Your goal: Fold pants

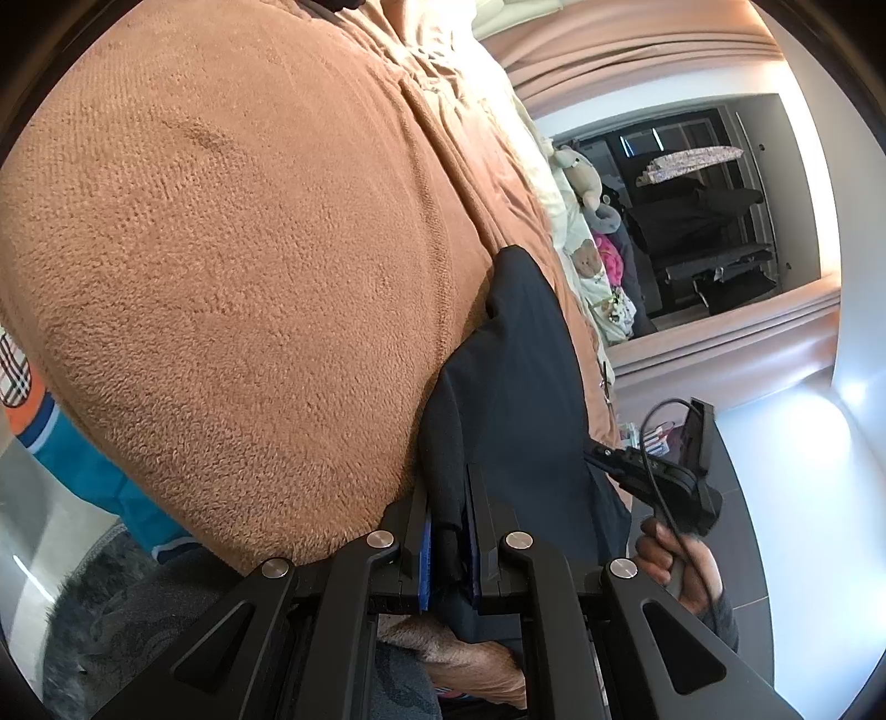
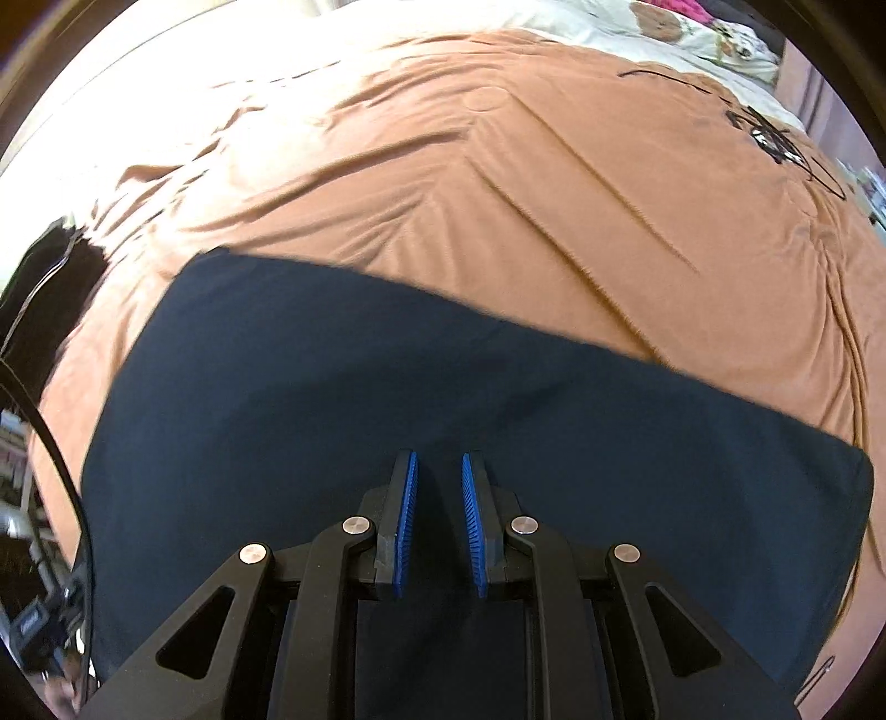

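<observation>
Dark navy pants (image 2: 443, 376) lie flat as a wide folded panel on a brown fleece blanket (image 2: 554, 194). My right gripper (image 2: 439, 459) points down over the panel's near middle. Its blue pads (image 2: 407, 520) stand a narrow gap apart with no fold pinched between them. In the left wrist view the pants (image 1: 515, 360) run away along the blanket's edge. My left gripper (image 1: 448, 498) is shut on a bunched edge of that cloth. The right gripper (image 1: 598, 451), held by a hand (image 1: 681, 559), touches down on the pants' right side.
The blanket (image 1: 221, 249) covers a bed. Stuffed toys (image 1: 581, 183) and pale bedding (image 2: 664, 33) lie at its far end. A teal and orange cloth (image 1: 83, 471) and a grey furry rug (image 1: 99, 609) sit low on the left. A black cable (image 2: 55, 454) hangs at the left.
</observation>
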Demonstrator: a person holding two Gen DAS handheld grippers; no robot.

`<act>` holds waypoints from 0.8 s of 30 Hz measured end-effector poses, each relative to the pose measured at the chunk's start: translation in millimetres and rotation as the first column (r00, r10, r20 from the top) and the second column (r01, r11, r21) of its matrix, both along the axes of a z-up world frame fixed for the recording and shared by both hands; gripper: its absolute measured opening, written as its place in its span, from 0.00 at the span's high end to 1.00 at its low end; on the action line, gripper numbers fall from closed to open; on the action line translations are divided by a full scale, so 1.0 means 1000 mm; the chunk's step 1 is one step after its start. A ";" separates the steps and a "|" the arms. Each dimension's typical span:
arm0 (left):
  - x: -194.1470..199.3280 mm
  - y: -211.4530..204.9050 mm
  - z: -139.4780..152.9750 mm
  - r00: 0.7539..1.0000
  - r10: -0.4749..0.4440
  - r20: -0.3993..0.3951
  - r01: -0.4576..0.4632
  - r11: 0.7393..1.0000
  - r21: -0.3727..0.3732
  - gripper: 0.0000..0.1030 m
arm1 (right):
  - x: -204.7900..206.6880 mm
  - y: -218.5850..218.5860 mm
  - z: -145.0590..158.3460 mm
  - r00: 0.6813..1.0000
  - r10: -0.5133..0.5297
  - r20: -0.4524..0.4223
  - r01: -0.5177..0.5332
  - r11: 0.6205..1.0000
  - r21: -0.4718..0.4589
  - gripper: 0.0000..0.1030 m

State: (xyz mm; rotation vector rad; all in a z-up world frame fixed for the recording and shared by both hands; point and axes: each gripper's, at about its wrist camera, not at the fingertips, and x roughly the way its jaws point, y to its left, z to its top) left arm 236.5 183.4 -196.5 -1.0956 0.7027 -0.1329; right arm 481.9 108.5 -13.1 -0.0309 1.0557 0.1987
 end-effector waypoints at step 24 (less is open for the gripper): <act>0.018 0.003 0.003 0.997 -0.027 -0.066 0.025 0.999 -0.025 0.89 | -0.113 -0.027 -0.018 0.992 0.084 -0.091 -0.063 0.975 0.214 0.86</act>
